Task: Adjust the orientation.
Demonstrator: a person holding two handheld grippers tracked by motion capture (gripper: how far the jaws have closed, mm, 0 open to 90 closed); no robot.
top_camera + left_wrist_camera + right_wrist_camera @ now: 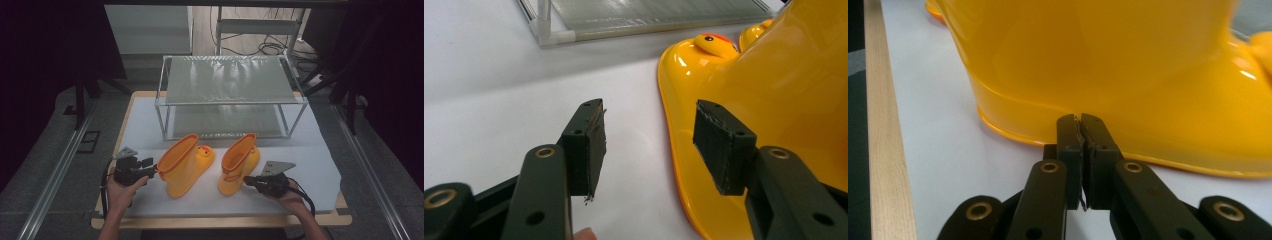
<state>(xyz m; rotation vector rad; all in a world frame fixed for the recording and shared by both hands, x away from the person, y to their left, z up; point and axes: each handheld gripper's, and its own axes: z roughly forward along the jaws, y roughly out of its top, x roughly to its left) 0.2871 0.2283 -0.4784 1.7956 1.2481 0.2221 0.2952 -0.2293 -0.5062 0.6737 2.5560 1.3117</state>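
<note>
Rain boots, yellow, pair: left boot (185,165) beside parted left gripper (649,145); right boot (239,162) before closed, empty right gripper (1081,135). Likely light, glossy-slippery; grip shaft rim.

Two yellow boots (187,165) (239,162), one rack (230,95)

L hand-held gripper (649,145) jaws apart; R hand-held gripper (1081,135) jaws pressed together, both low.
</note>
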